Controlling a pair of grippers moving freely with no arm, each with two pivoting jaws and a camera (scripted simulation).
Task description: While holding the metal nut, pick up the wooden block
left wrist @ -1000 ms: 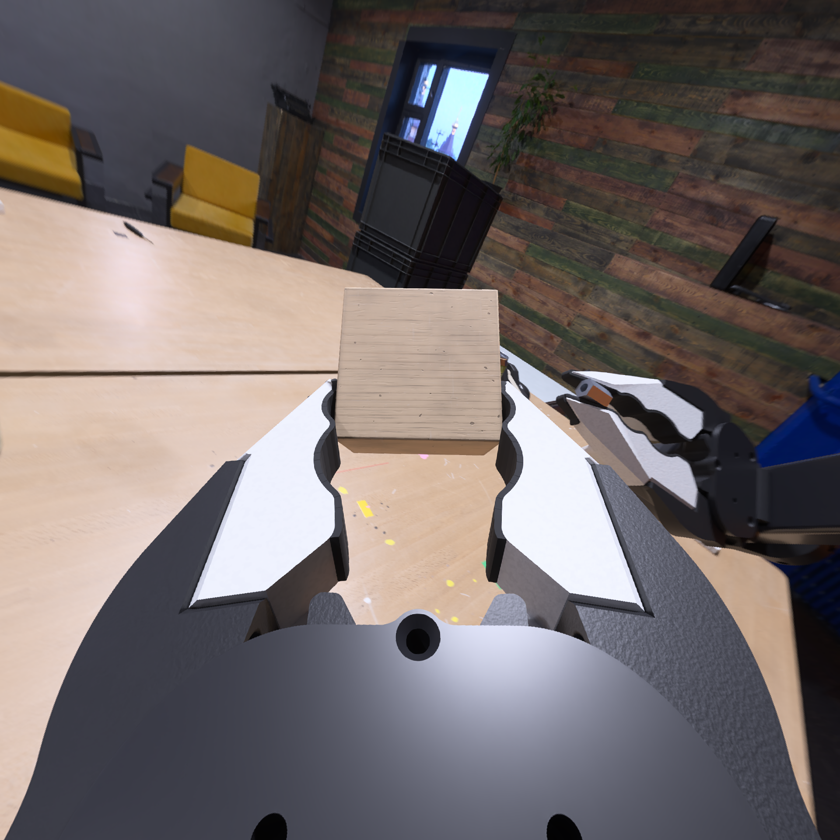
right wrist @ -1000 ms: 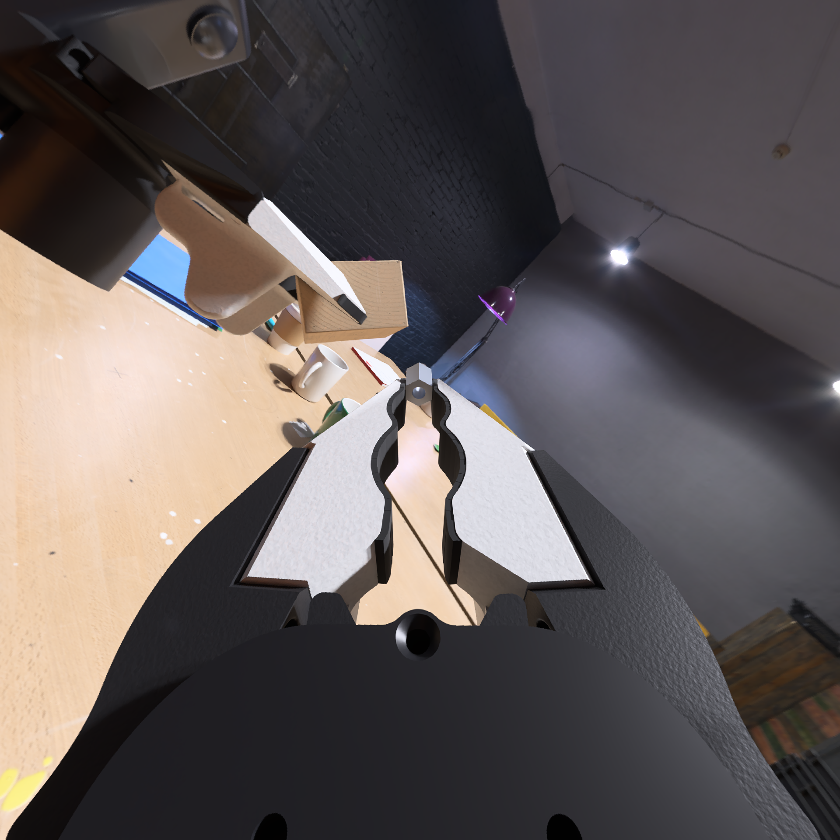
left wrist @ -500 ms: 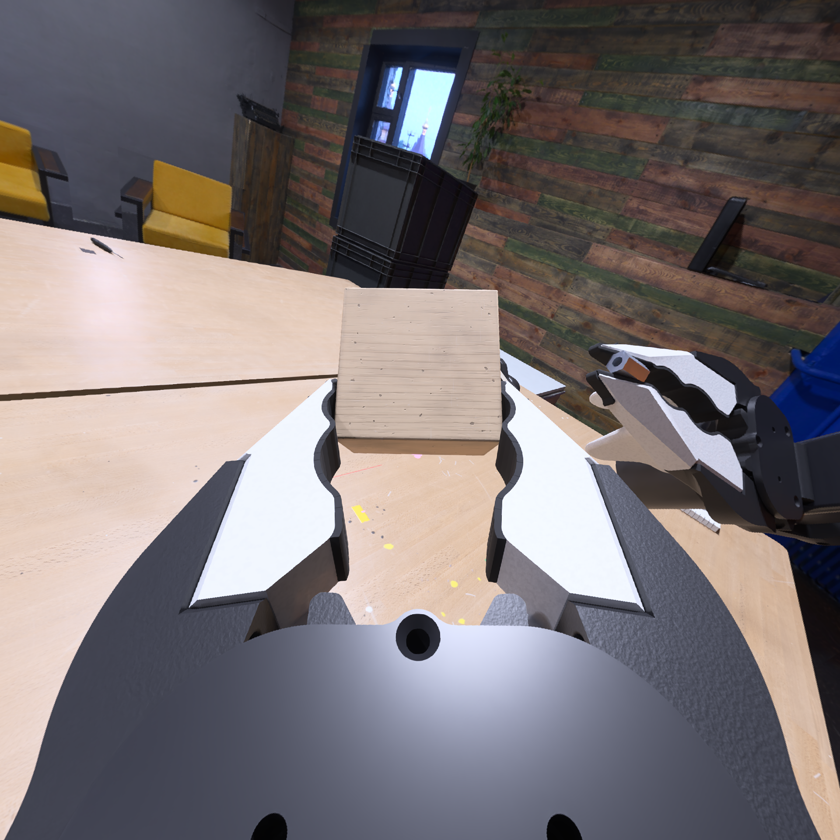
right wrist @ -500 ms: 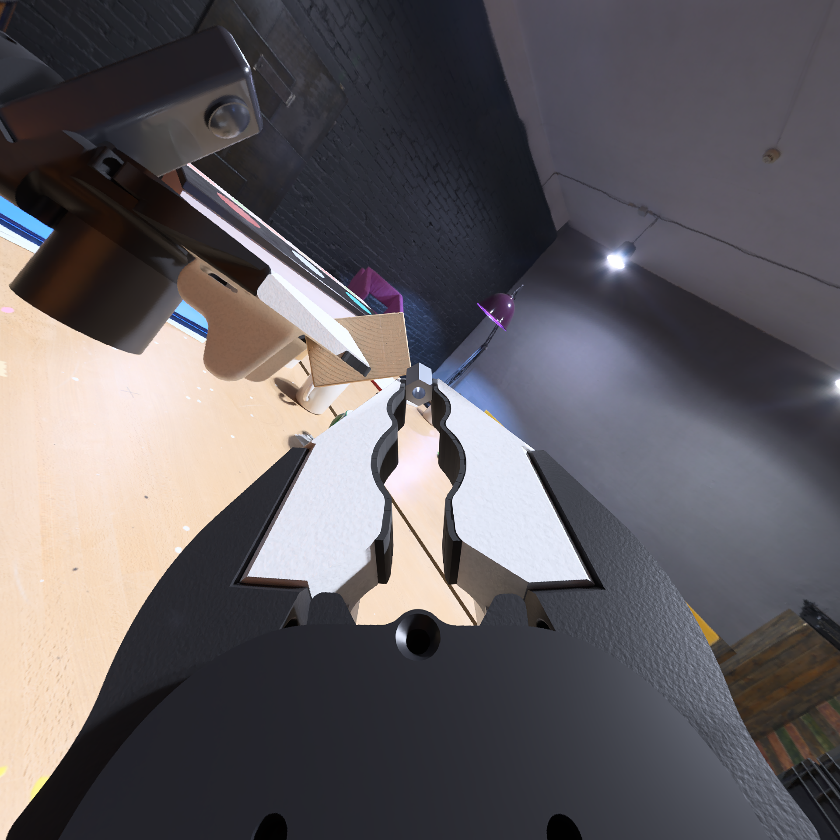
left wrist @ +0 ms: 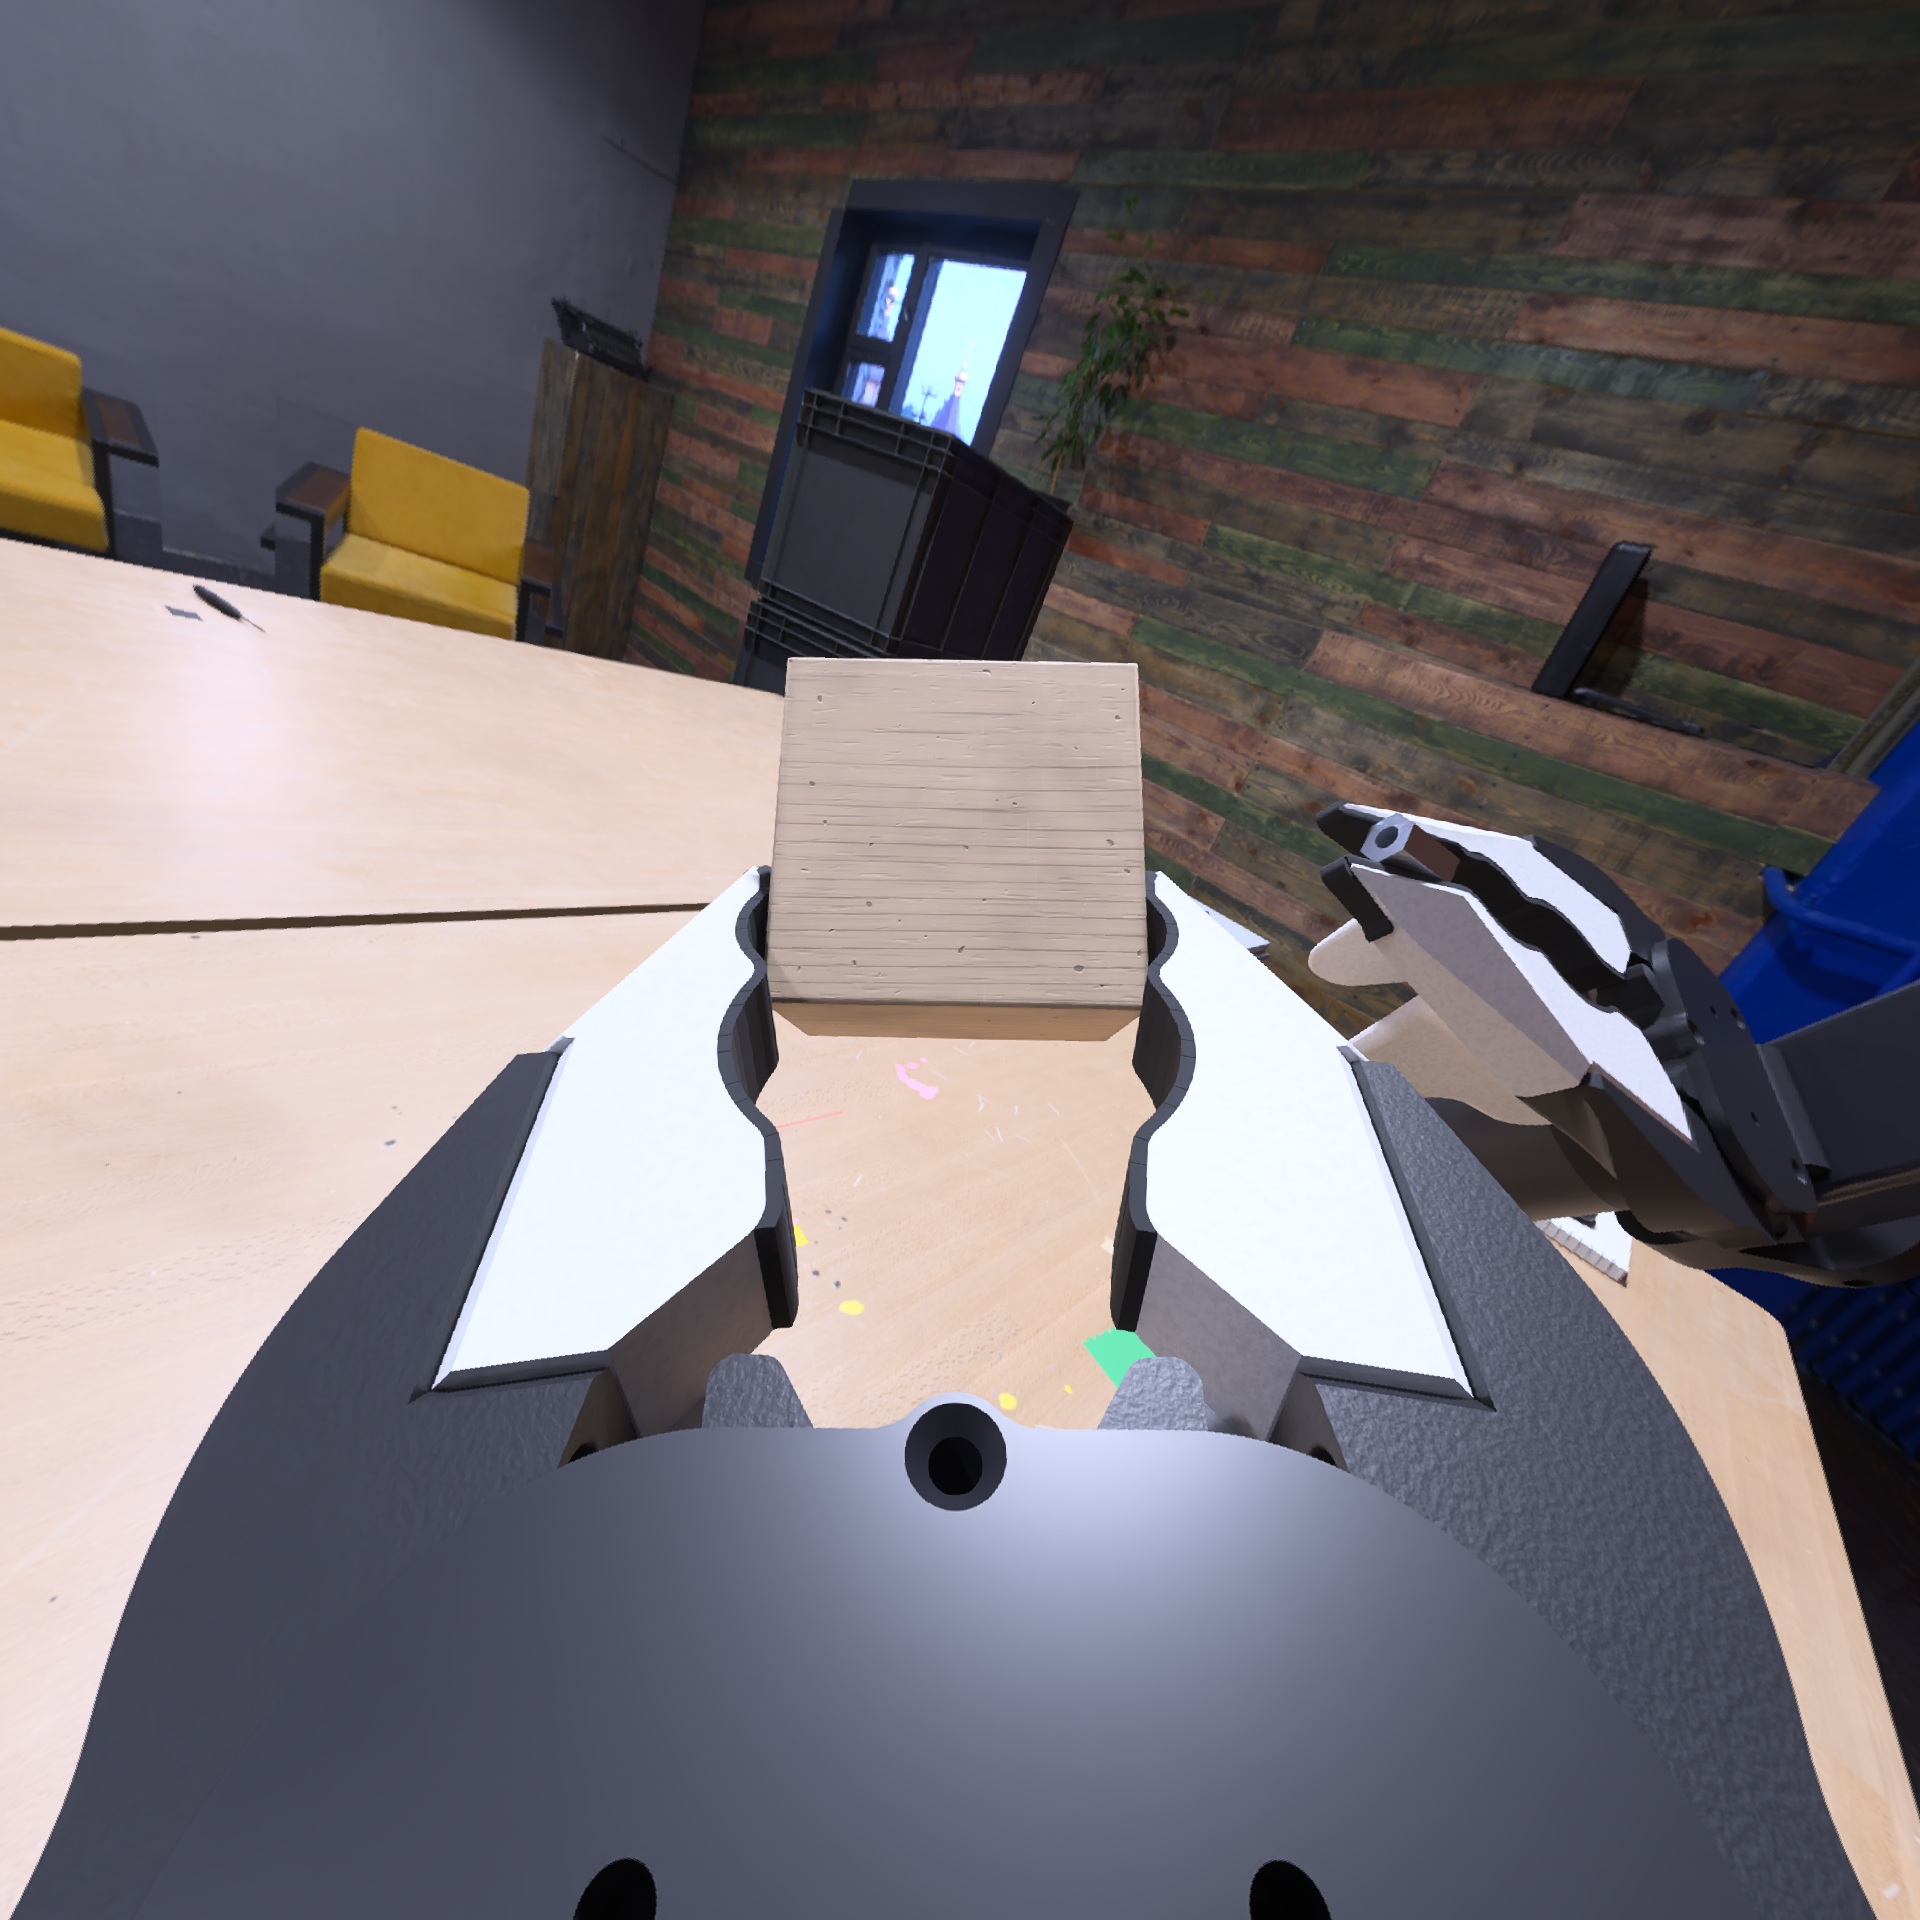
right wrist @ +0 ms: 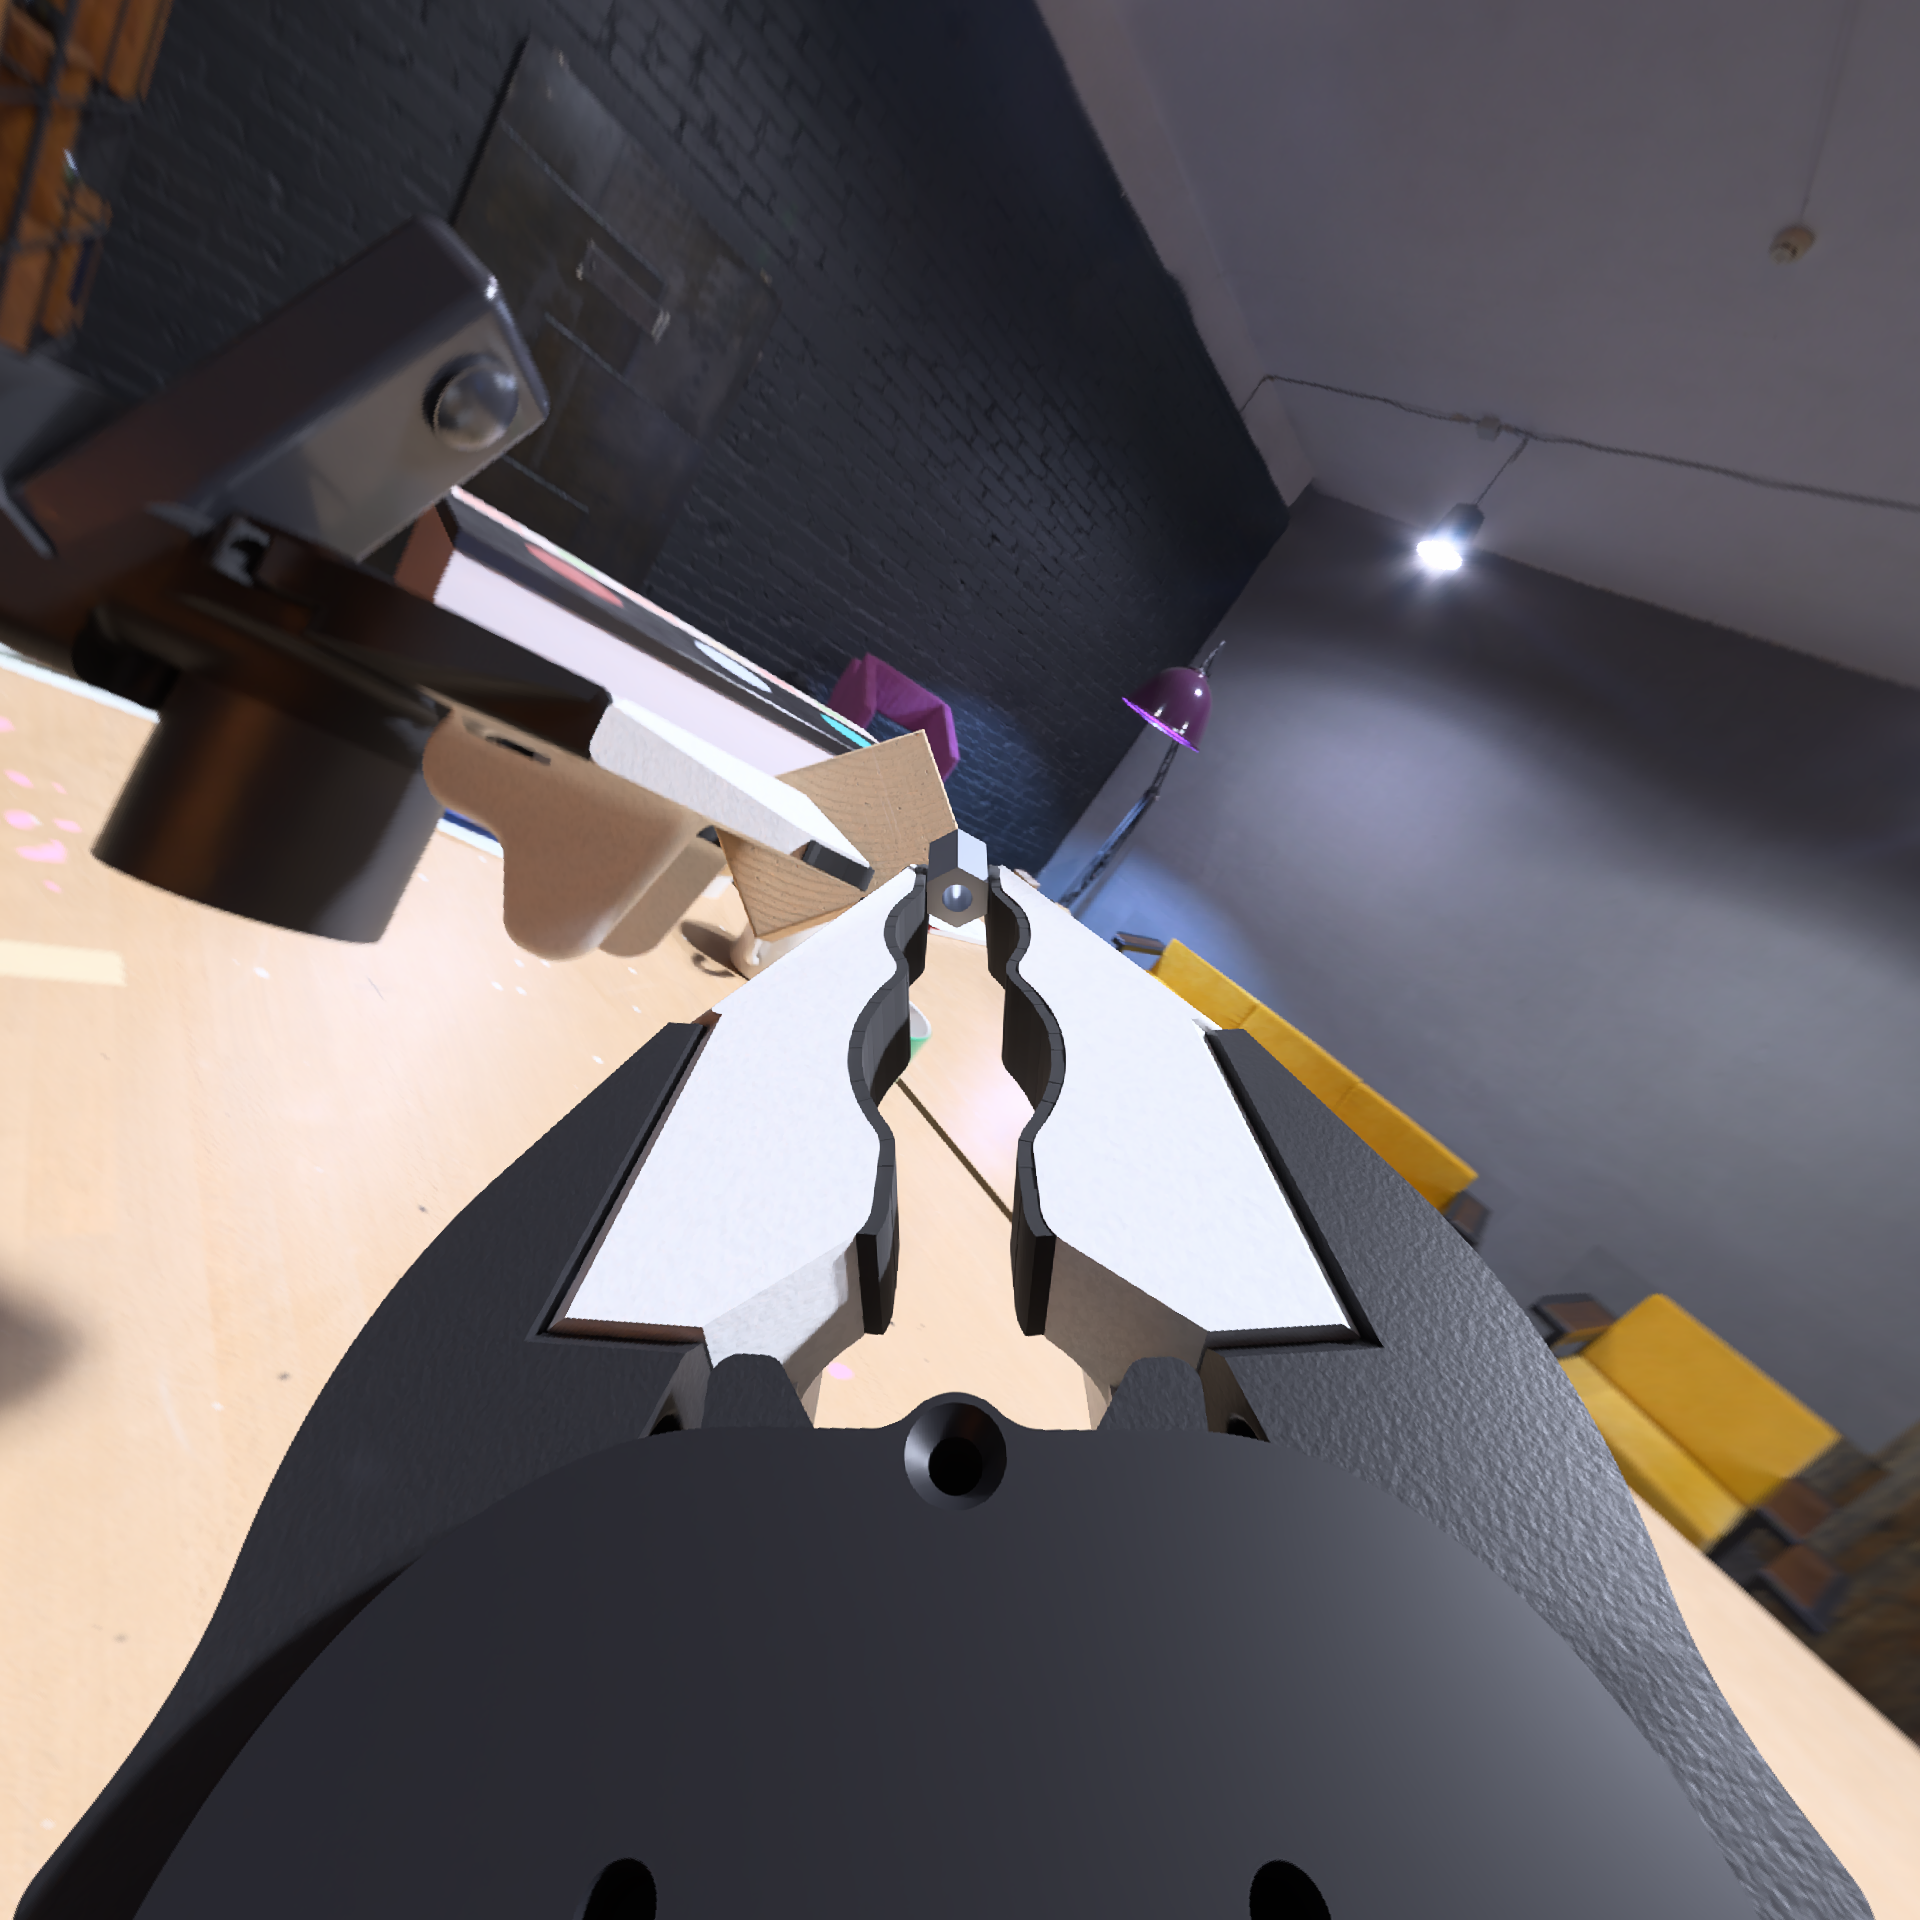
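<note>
My left gripper [left wrist: 956, 925] is shut on the pale wooden block [left wrist: 956, 842] and holds it in the air above the wooden table [left wrist: 312, 1091]. My right gripper [right wrist: 954, 896] is shut on the small grey metal nut [right wrist: 954, 883] at its fingertips. In the left wrist view the right gripper [left wrist: 1382, 852] floats to the right of the block, with the nut [left wrist: 1387, 836] at its tip. In the right wrist view the left gripper [right wrist: 800, 831] and the block [right wrist: 883, 800] show up and to the left, close to the nut.
A blue bin [left wrist: 1860, 1039] stands past the table's right edge. Black crates [left wrist: 904, 540] and yellow chairs [left wrist: 426, 540] stand beyond the far edge. A small dark tool [left wrist: 229, 608] lies far left. A white mug base [right wrist: 743, 945] shows behind the left gripper.
Both grippers have kept their holds. The left gripper with the block has shifted over the table, and the right gripper with the nut has turned and now sits closer to the block.
</note>
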